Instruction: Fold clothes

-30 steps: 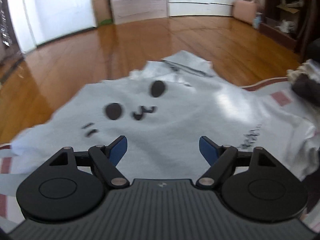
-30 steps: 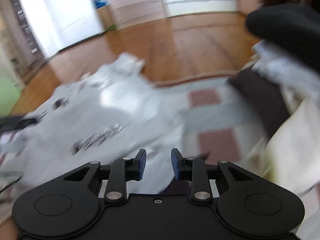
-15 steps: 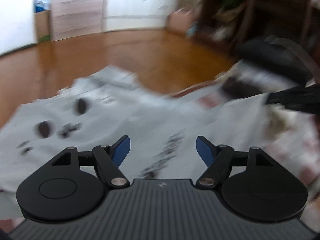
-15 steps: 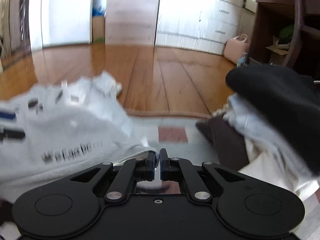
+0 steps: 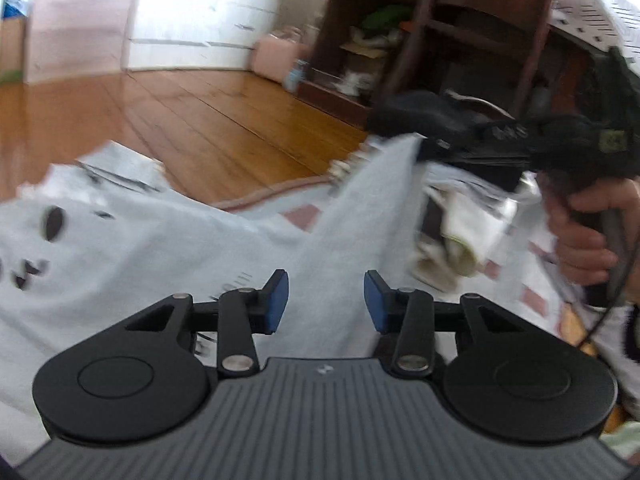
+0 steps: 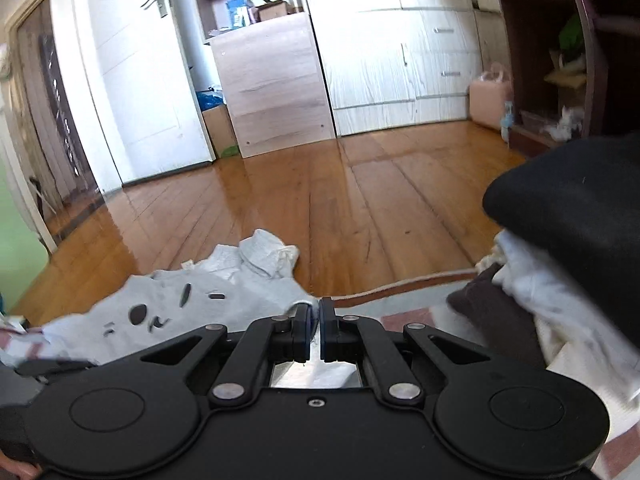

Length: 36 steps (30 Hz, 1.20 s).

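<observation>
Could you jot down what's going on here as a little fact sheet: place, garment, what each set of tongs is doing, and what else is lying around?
place: wooden floor with a patterned rug
garment: pale grey shirt with a dark cartoon face print
right tongs: shut on the shirt's edge, lifting a stretch of fabric off the rug
left tongs: open, jaws have just been closing, the raised fabric between them but not pinched
nearby: pile of other clothes

You had a wooden floor (image 6: 360, 208) under everything, with a pale mat (image 5: 280, 210) patterned in reddish squares laid on it. The grey printed T-shirt (image 5: 160, 248) lay partly on the mat, its far end spilling onto the bare boards. A heap of clothes (image 6: 560, 300) sat on the mat's right side.
</observation>
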Motion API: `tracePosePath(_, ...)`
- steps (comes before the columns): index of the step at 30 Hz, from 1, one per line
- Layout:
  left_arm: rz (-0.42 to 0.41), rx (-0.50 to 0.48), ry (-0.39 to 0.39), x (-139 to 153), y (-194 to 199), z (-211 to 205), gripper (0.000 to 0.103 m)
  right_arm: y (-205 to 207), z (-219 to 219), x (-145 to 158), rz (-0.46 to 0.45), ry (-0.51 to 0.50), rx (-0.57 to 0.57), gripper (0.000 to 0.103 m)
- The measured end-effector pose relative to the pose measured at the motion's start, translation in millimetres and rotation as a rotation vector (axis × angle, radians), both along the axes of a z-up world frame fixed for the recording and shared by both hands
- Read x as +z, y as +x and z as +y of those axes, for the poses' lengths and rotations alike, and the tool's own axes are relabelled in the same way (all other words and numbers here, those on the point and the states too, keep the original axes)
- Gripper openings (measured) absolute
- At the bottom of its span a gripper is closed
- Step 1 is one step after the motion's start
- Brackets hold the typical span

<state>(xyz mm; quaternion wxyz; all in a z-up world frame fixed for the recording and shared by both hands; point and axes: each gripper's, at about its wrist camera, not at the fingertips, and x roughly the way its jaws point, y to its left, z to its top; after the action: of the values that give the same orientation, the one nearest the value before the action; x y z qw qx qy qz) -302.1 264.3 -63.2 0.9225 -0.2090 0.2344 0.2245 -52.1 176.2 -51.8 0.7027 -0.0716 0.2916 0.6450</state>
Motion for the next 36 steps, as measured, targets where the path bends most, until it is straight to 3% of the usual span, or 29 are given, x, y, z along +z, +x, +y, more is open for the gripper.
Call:
tracePosePath(5,0.145,0.054,0.025,-20,25,-11,0.047,-5,-17,3,0.018,0.018,0.014,0.003)
tracePosePath(6,0.166,0.080,0.012,-27,26,-9,0.059,-5,-25,1,0.033,0.020,0.017,0.003)
tracePosePath(8,0.208,0.131,-0.015,-40,29,-5,0.064,-6,-41,-4,0.063,0.023,0.024,0.003)
tracePosePath(10,0.276,0.172,-0.011,-49,32,-3,0.038,-7,-52,-15,0.025,0.005,0.010,0.003)
tracePosePath(11,0.318,0.181,0.014,-51,32,-4,0.006,-5,-54,-19,0.024,-0.003,-0.002,0.003)
tracePosePath(12,0.333,0.188,0.037,-51,31,-6,0.005,-2,-56,-23,0.027,-0.010,-0.014,0.003)
tracePosePath(15,0.320,0.221,0.065,-43,23,-12,0.005,2,-59,-25,0.045,-0.004,-0.026,0.003)
tracePosePath(19,0.297,0.306,0.084,-29,14,-21,0.010,-4,-57,-17,-0.027,0.018,-0.014,0.003)
tracePosePath(22,0.315,0.315,0.056,-28,11,-23,0.014,-5,-54,-14,-0.037,0.034,-0.009,0.003)
tracePosePath(24,0.370,0.320,0.028,-35,11,-24,0.031,-4,-54,-9,-0.035,0.058,-0.010,0.003)
tracePosePath(28,0.519,0.390,0.019,-52,9,-22,0.038,-3,-52,3,-0.064,0.106,-0.018,0.003)
tracePosePath(31,0.502,0.496,0.069,-38,-11,-11,0.036,0,-52,7,-0.104,0.120,-0.034,0.003)
tracePosePath(33,0.464,0.581,0.119,-22,-27,-7,0.027,4,-52,6,-0.118,0.120,-0.042,0.003)
tracePosePath(36,0.401,0.697,0.223,3,-49,-6,0.029,10,-47,5,-0.127,0.116,-0.042,0.003)
